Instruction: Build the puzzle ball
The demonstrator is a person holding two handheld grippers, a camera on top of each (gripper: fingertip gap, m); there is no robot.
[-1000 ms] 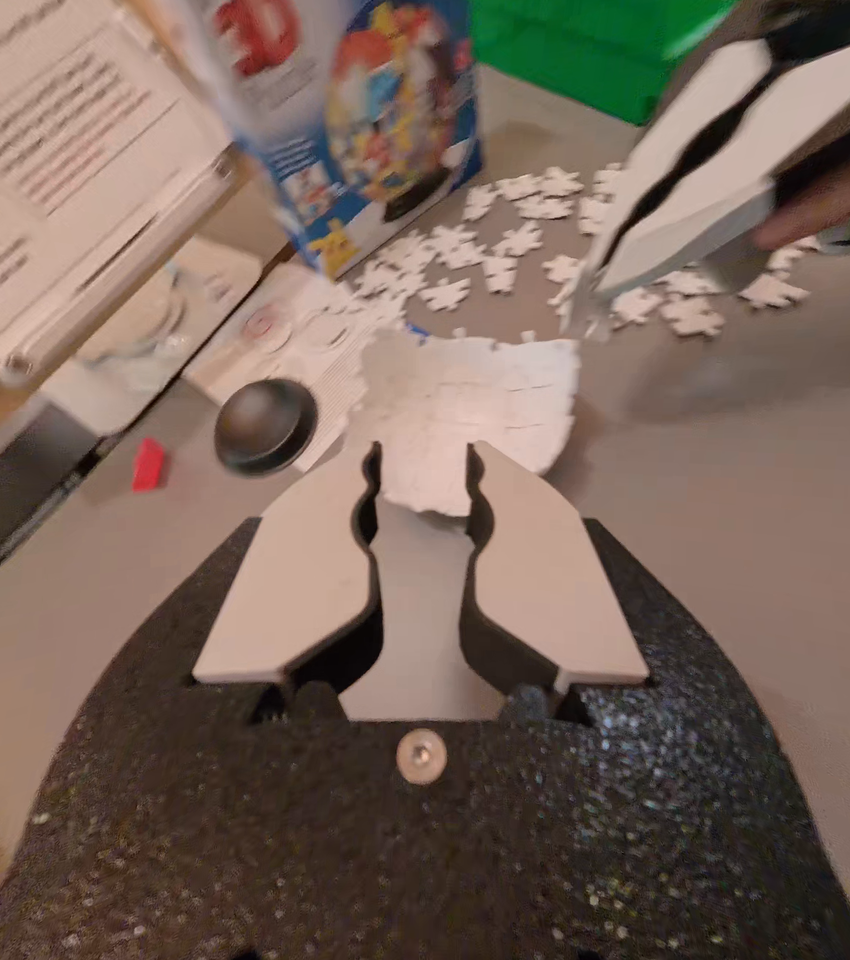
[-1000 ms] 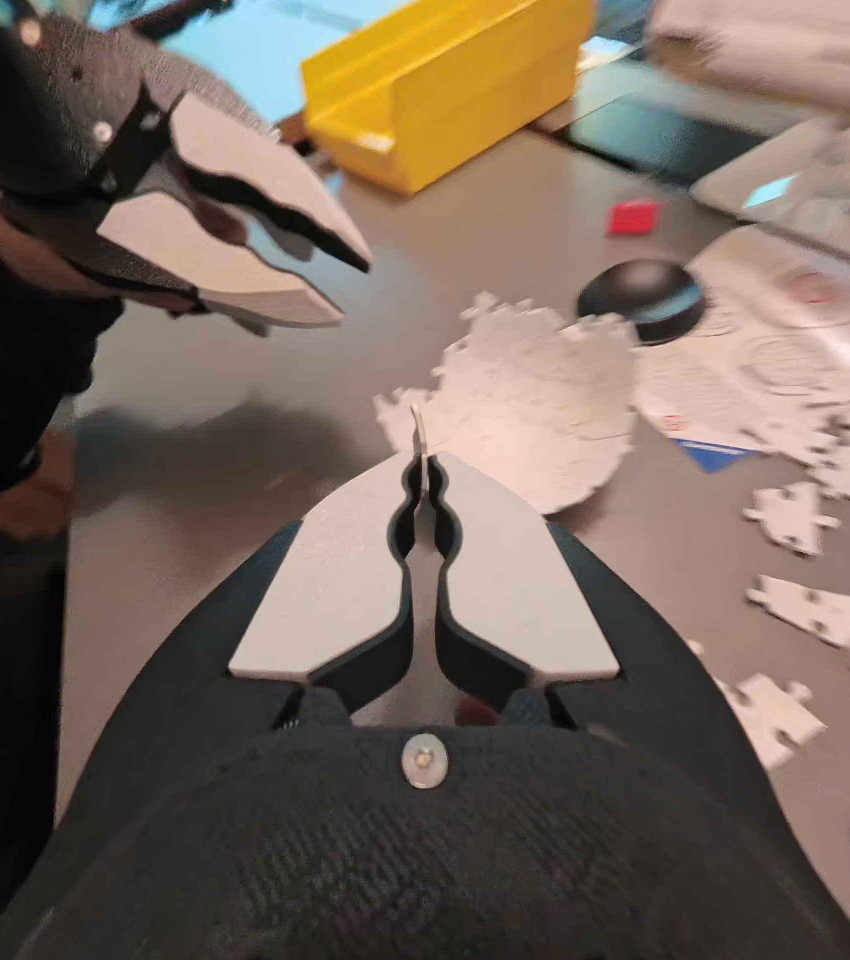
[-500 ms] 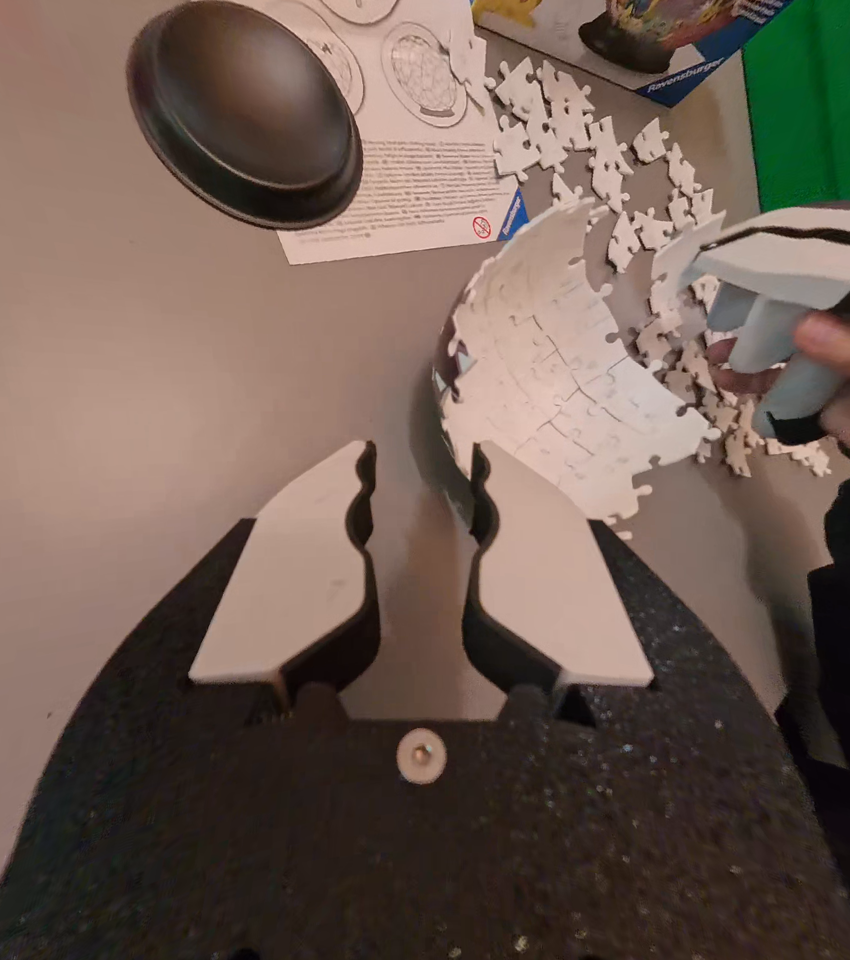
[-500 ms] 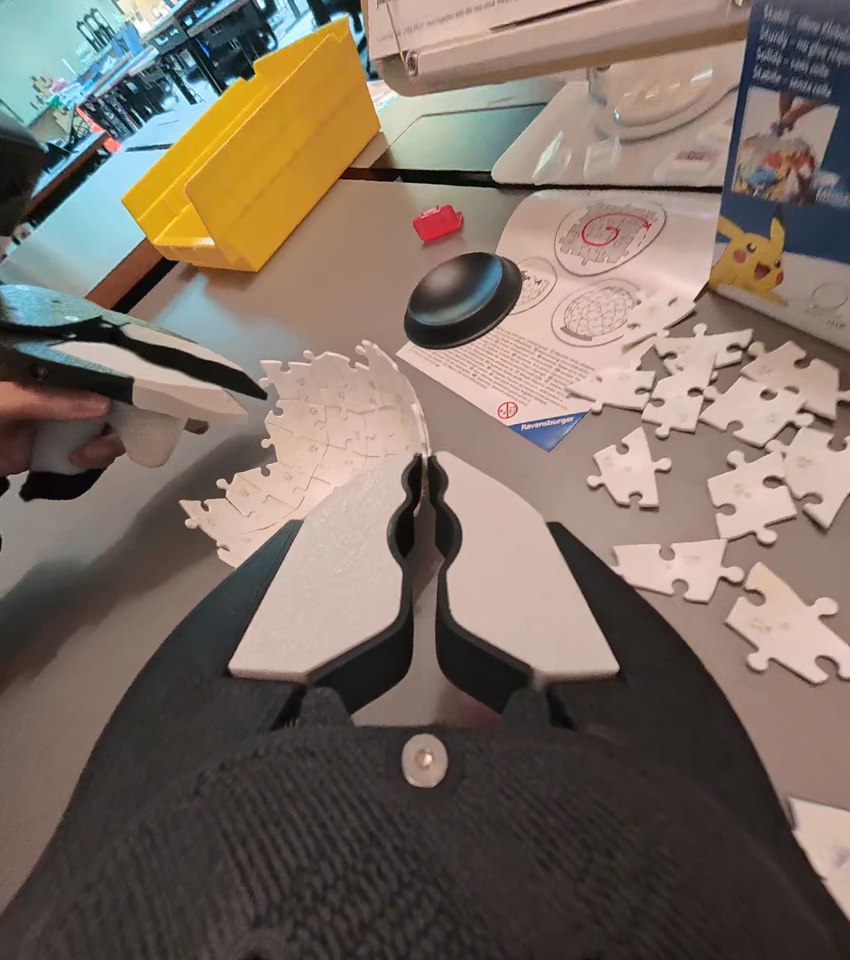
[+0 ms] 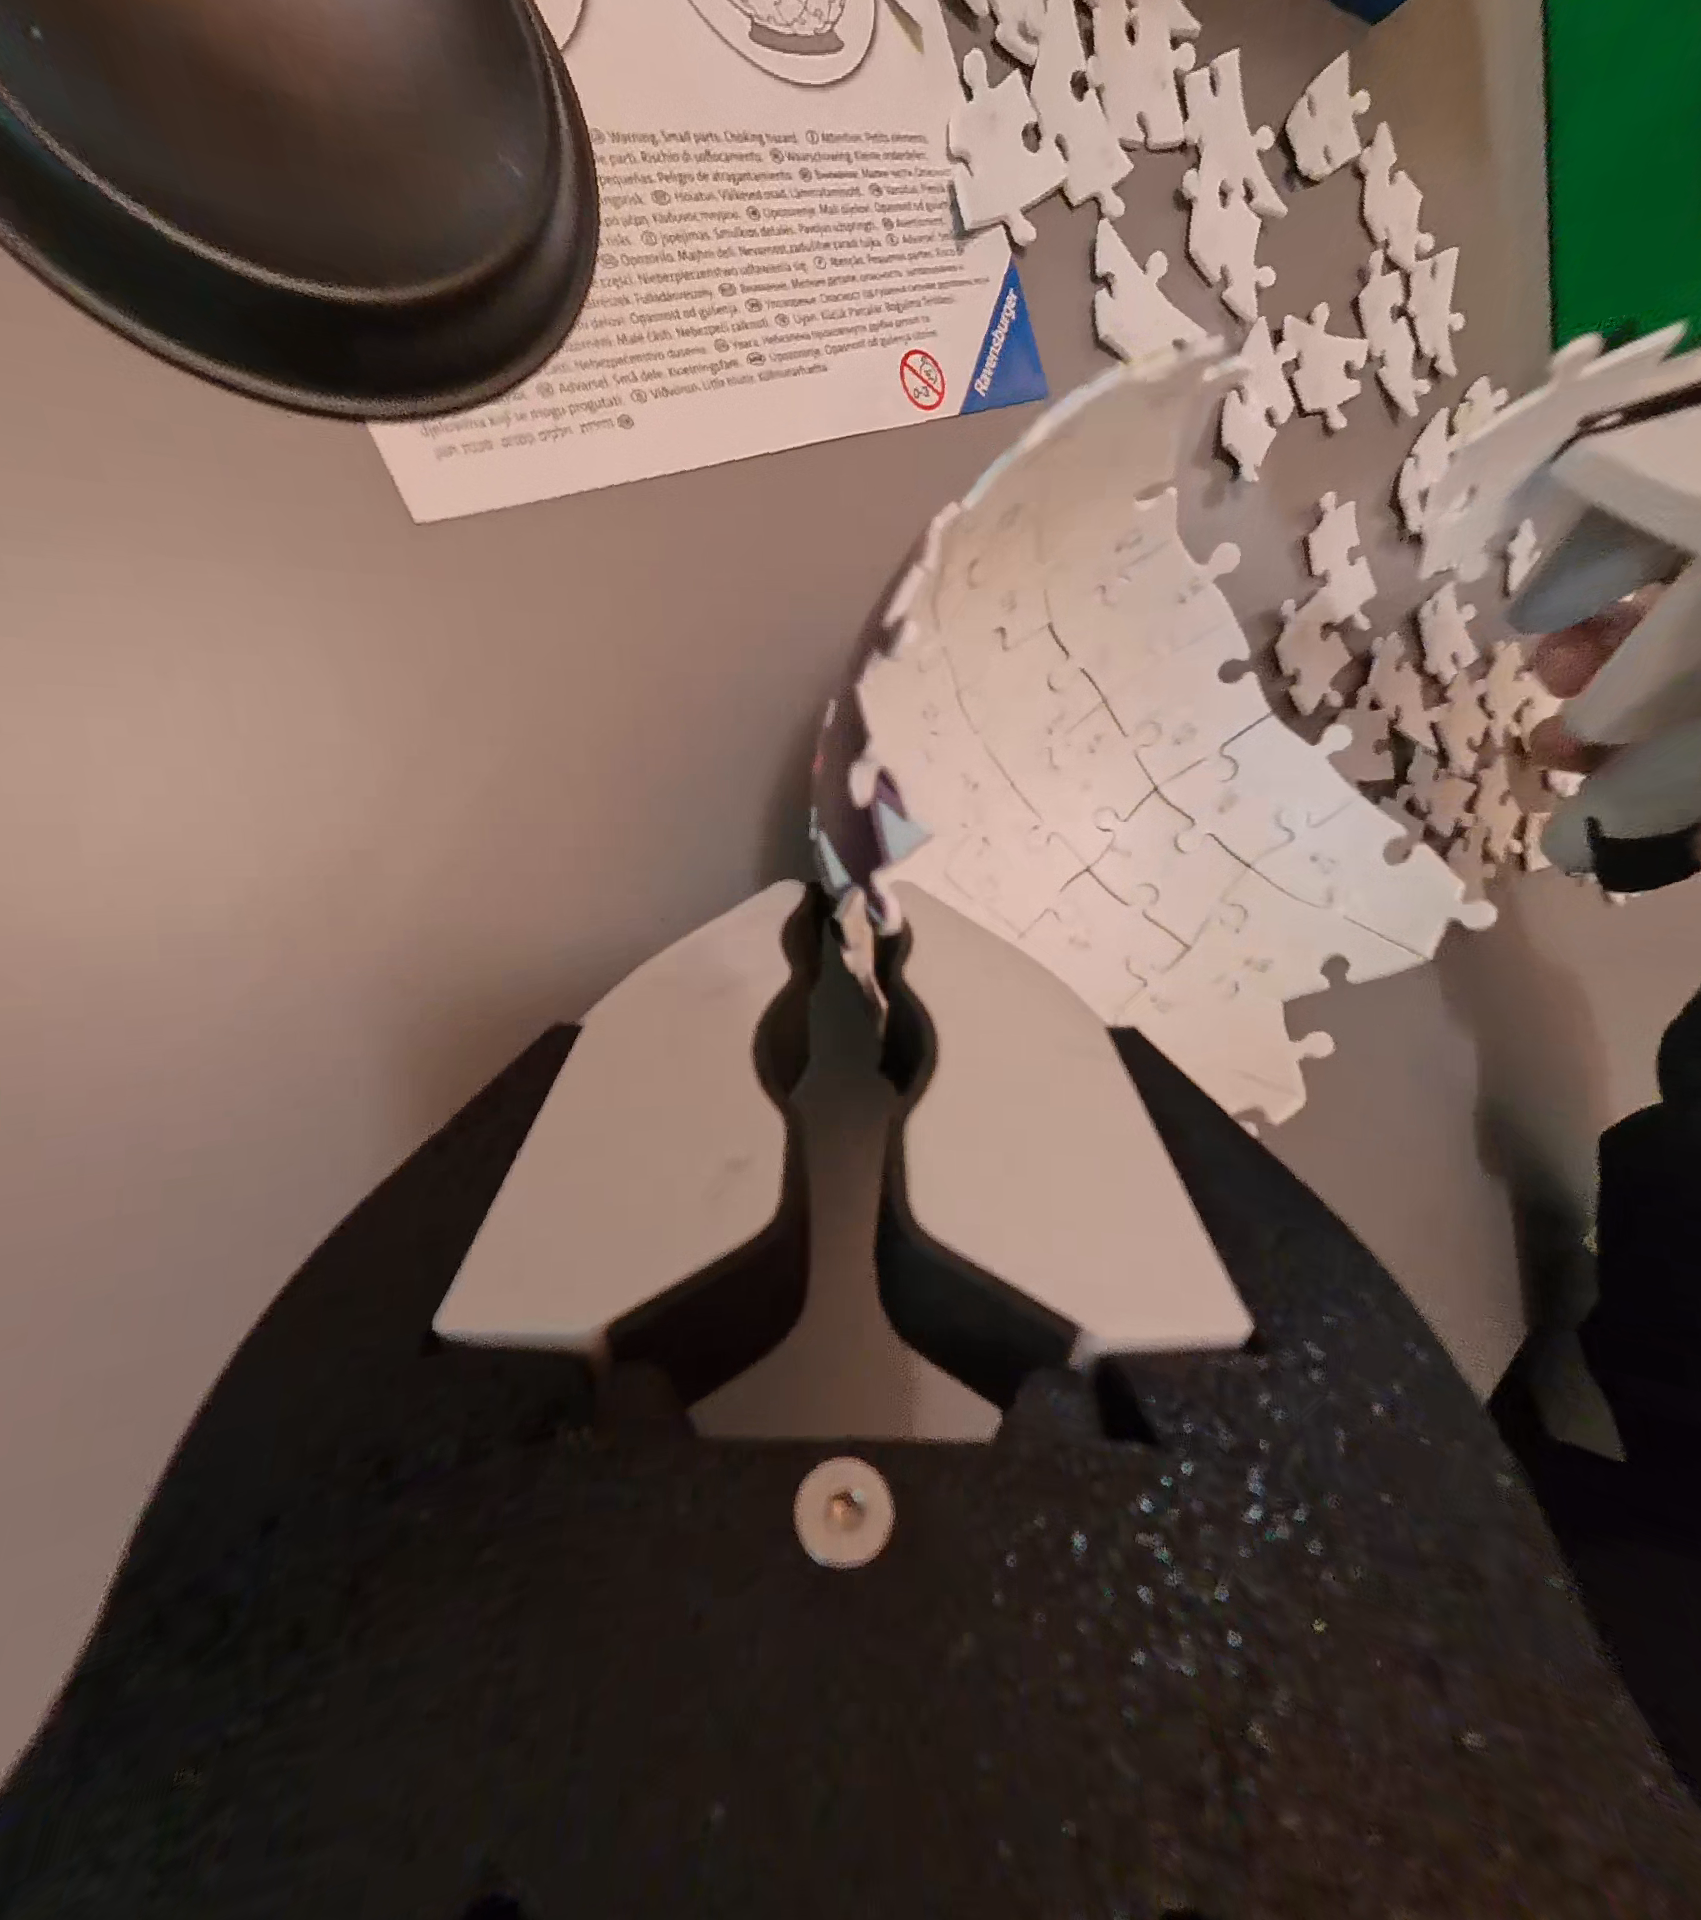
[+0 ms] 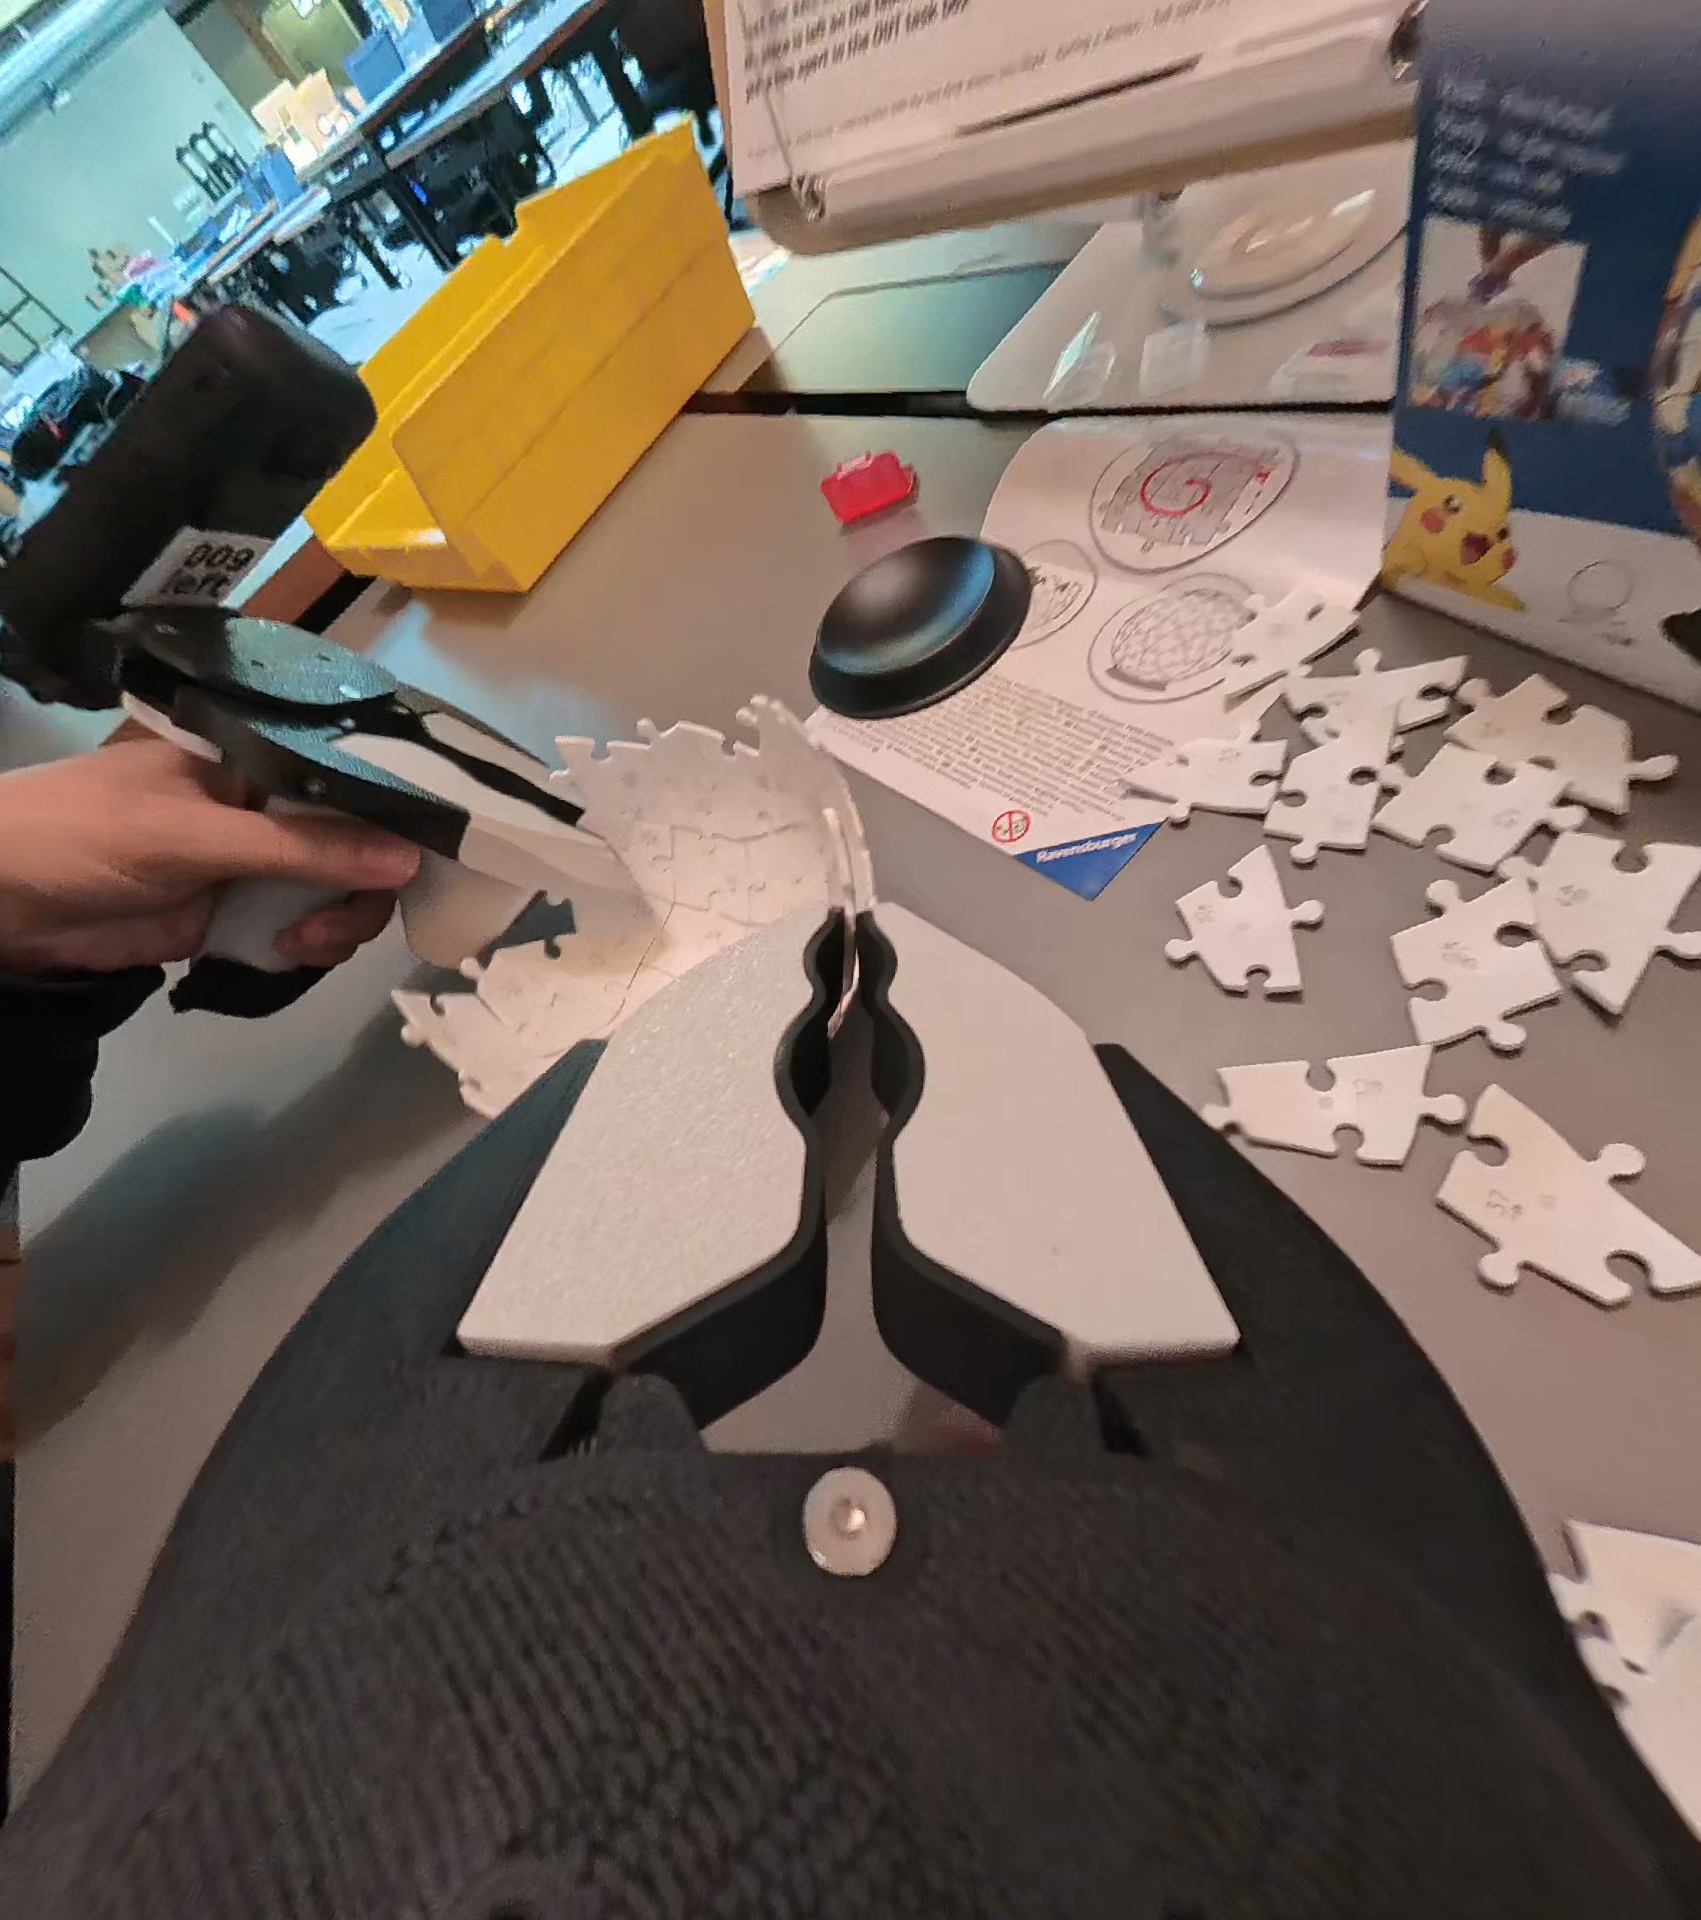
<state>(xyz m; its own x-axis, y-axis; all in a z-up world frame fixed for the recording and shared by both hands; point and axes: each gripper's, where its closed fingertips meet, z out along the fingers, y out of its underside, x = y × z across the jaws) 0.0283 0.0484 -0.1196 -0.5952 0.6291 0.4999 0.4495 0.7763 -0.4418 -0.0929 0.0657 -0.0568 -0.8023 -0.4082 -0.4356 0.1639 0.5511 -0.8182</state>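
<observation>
Both grippers pinch the half-built shell

The left hand-held gripper point(image 5: 851, 914) clamps the near rim of the curved white puzzle-ball shell point(image 5: 1116, 748) resting on the grey bench point(image 5: 202, 831); the right hand-held gripper point(image 6: 851, 925) nips a piece at the opposite rim, loose white pieces point(image 6: 1469, 810) beyond.

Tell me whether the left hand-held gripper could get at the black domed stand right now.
Probably not yet: the left hand-held gripper is shut on the rim of the white curved puzzle shell. The grey tabletop toward the black domed stand looks bare once it lets go.
</observation>
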